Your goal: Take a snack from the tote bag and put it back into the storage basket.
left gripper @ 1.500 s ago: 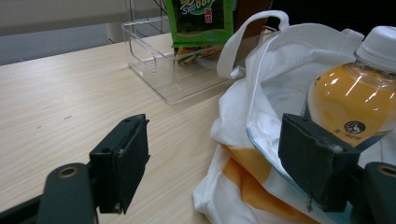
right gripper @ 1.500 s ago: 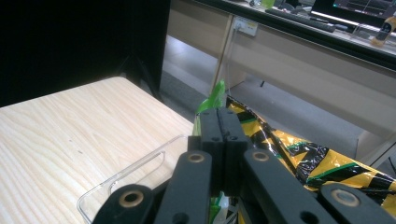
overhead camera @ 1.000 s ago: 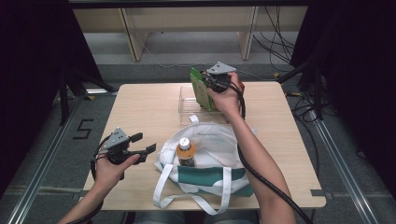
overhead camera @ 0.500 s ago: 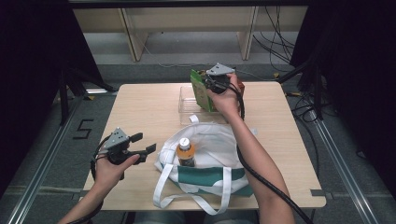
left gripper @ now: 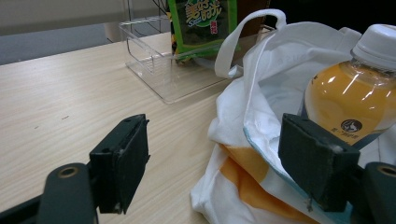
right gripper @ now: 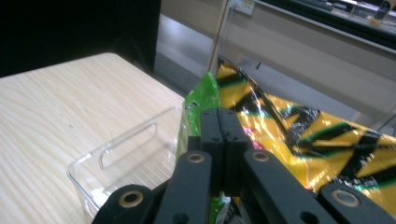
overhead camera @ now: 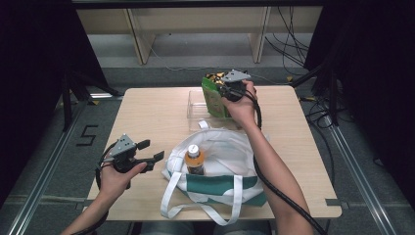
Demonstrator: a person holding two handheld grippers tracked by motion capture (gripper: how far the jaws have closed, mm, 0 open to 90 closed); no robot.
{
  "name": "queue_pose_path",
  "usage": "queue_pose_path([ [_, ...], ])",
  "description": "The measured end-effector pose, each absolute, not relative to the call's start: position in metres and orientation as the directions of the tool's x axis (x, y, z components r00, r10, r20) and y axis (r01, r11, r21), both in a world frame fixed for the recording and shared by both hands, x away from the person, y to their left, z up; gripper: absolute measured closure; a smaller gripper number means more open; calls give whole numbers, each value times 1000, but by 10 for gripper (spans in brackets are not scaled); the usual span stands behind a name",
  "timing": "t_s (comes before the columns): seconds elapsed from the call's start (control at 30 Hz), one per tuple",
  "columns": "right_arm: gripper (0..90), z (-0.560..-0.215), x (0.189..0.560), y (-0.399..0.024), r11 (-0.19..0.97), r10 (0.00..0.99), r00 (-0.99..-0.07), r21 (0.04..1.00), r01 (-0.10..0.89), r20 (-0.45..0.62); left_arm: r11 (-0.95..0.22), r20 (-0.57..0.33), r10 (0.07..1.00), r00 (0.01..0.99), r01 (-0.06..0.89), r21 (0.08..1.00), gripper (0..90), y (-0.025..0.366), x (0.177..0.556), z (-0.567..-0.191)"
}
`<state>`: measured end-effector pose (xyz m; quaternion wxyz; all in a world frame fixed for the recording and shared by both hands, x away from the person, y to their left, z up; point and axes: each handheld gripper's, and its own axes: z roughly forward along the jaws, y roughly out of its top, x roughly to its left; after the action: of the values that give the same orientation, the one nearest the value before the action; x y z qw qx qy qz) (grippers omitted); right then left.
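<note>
A green snack bag [overhead camera: 212,99] stands upright in the right end of a clear plastic box [overhead camera: 197,104] at the table's far side. My right gripper [overhead camera: 219,91] is shut on the bag's top edge [right gripper: 196,105]; in the right gripper view the two jaws meet on the green foil. A yellow-and-black bag [right gripper: 303,135] lies just behind it. My left gripper [overhead camera: 148,151] hovers open at the near left, its jaws wide apart and empty, pointing at a white-and-green tote bag [overhead camera: 230,169]. An orange drink bottle [overhead camera: 195,159] stands upright inside the tote.
The tote's white handles [overhead camera: 171,196] trail toward the near table edge. In the left gripper view the tote [left gripper: 261,116] and bottle [left gripper: 350,102] are close to the right jaw. Bare tabletop [overhead camera: 151,115] lies between the left gripper and the box. Cables hang at the far right.
</note>
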<state>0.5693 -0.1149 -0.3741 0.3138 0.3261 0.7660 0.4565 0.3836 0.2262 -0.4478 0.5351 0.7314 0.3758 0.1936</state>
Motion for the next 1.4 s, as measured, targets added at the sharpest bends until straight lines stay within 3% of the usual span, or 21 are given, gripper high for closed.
queue_pose_path([
  [0.97,900,-393,553,-138,443,794,-579,830,341,-186,-149,-122,754,645,349,925,242,224,384,-449],
  [1.4,863,-393,548,-141,446,805,-558,827,343,-202,-147,-120,751,649,342,928,242,225,384,-449],
])
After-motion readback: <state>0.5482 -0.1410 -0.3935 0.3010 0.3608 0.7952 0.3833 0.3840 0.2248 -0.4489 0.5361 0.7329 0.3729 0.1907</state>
